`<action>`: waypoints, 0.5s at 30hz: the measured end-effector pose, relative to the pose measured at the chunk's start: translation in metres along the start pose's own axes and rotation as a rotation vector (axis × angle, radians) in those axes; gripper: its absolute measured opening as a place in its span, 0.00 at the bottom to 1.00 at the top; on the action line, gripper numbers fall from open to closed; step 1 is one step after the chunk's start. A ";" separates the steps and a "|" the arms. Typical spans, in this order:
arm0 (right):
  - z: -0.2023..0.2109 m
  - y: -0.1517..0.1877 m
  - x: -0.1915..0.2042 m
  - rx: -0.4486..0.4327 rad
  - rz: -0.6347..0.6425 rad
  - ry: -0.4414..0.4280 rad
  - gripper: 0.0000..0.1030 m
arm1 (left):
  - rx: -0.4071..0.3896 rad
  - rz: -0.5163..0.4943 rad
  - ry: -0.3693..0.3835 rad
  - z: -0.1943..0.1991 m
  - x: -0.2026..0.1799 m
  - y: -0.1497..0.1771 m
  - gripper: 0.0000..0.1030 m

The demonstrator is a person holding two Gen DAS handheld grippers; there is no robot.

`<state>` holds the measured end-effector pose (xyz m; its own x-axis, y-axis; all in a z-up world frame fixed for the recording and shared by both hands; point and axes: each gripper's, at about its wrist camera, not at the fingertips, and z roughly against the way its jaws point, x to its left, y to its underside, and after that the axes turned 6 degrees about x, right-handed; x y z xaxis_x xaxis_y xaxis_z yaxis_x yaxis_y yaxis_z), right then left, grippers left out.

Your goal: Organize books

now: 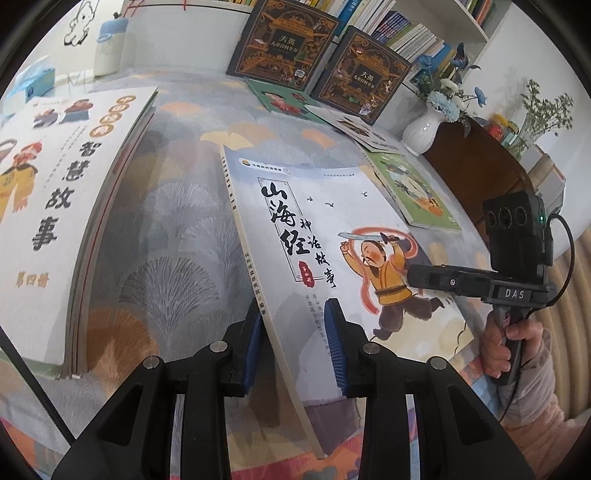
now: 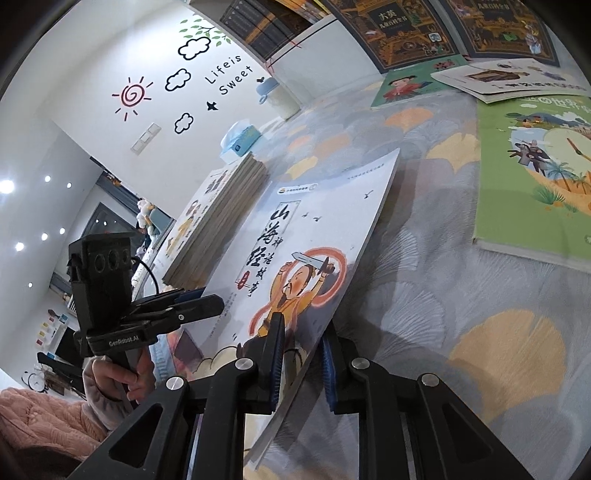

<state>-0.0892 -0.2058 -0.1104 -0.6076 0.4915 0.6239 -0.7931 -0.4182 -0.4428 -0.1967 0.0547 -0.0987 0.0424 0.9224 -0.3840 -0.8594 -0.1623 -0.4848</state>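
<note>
**A:** Where is the book being handled?

**B:** A thin white storybook (image 1: 332, 236) with black calligraphy and a cartoon swordsman in yellow is lifted at a tilt above a tablecloth (image 1: 177, 229) printed with grey and orange ginkgo leaves. Both tools hold it at once.

**A:** How are the tools gripping?

**B:** The left gripper (image 1: 295, 343) straddles the book's spine edge, one blue pad (image 1: 255, 343) under the cover and the other on top, clamped on it. The right gripper (image 2: 301, 363) bites the opposite long edge near the lower corner, its fingers closed onto the cover from both sides. A hand (image 1: 506, 347) in a pink fuzzy sleeve holds the right tool's handle.

**A:** What else is on the table?

**B:** To the left, a stack of white books (image 1: 55, 206) lies flat, near the lifted book but apart from it. To the right lies a green picture book (image 2: 535, 177). Farther back, more thin books lie fanned in front of two dark ornate volumes (image 1: 362, 74) leaning against a bookshelf (image 1: 476, 26). A white vase (image 1: 421, 133) of blue flowers stands beside them.
</note>
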 end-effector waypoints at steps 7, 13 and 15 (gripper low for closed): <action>0.001 0.007 0.023 -0.002 0.050 -0.008 0.17 | -0.007 0.004 0.008 0.011 -0.002 0.006 0.29; 0.009 0.012 0.037 -0.023 0.064 -0.017 0.17 | -0.038 -0.012 0.040 0.027 -0.005 0.005 0.29; 0.012 0.013 0.042 -0.034 0.070 -0.013 0.17 | -0.046 -0.020 0.043 0.030 -0.007 0.003 0.29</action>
<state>-0.1245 -0.1997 -0.0817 -0.6615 0.4520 0.5983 -0.7495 -0.4253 -0.5073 -0.2153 0.0584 -0.0739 0.0821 0.9096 -0.4073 -0.8337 -0.1613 -0.5282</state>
